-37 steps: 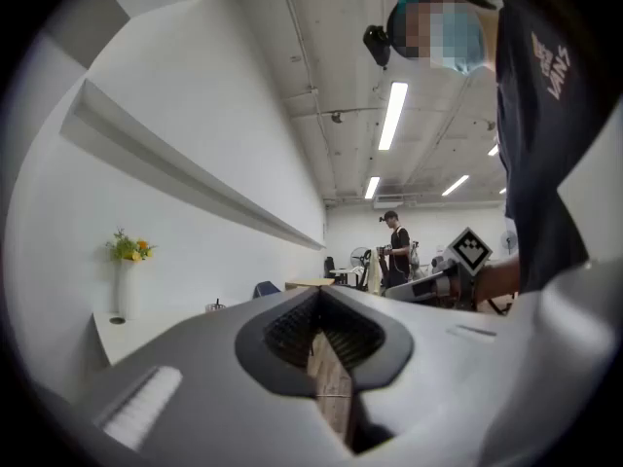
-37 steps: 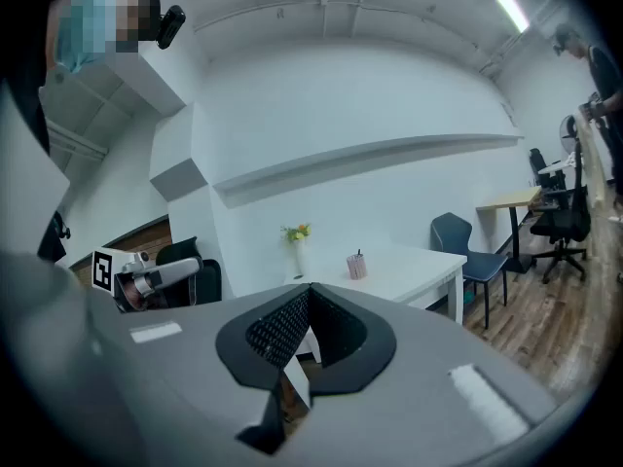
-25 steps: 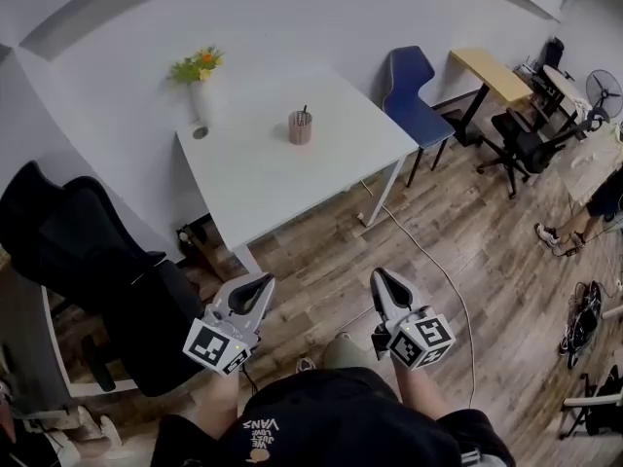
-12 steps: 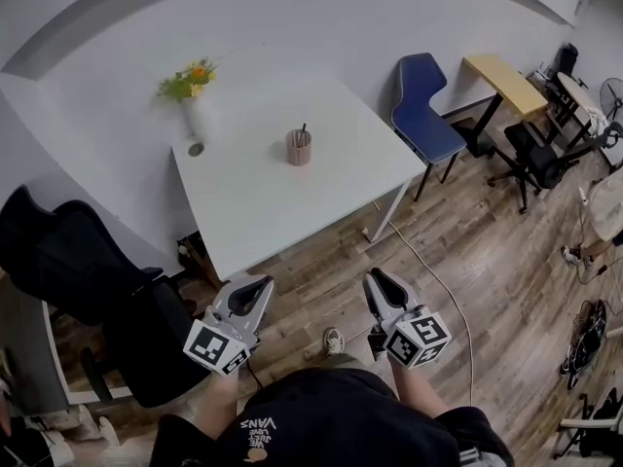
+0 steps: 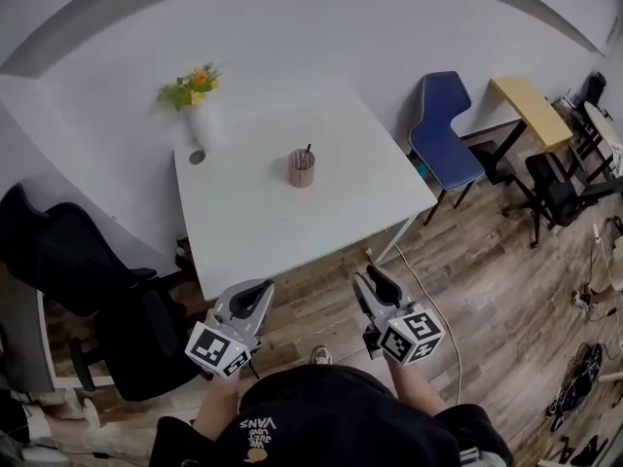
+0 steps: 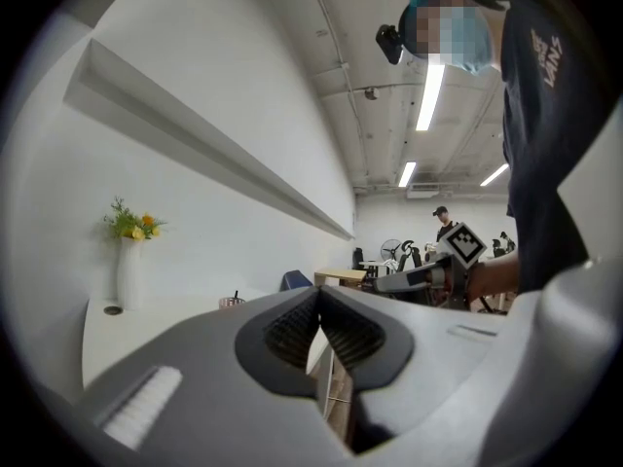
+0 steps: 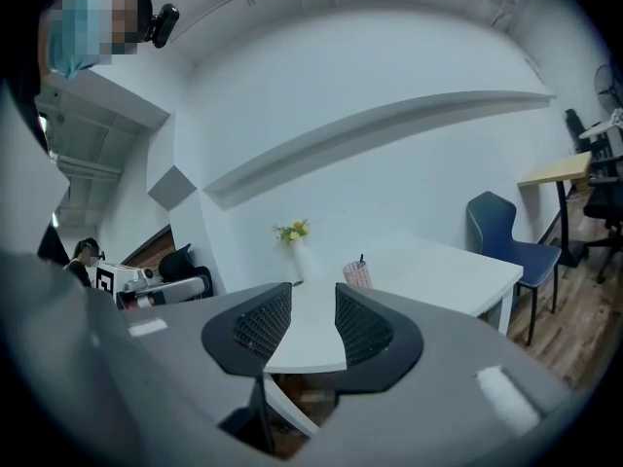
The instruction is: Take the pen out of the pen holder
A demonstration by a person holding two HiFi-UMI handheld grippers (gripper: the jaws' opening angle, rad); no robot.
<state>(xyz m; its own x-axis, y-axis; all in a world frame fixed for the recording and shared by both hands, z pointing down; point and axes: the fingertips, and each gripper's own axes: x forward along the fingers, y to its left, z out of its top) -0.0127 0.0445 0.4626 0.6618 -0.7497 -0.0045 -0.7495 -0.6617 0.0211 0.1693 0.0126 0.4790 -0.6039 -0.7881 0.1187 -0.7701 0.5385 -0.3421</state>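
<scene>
White table [image 5: 331, 197] against the wall, on a wood floor [image 5: 506, 280]. Vase [image 5: 201, 125] with yellow-orange flowers [image 5: 191, 83] stands upright at the table's far left corner, with a small round thing [image 5: 198, 157] just beside it. Blue chair [image 5: 443, 129] right of the table. Wooden desk [image 5: 531, 110] further right, black office chair [image 5: 560, 188] near it. Dark chair [image 5: 58, 251] left of the table. White cable [image 5: 433, 305] runs across the floor.

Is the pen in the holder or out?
In. The pen stands upright in the holder on the table.
</scene>
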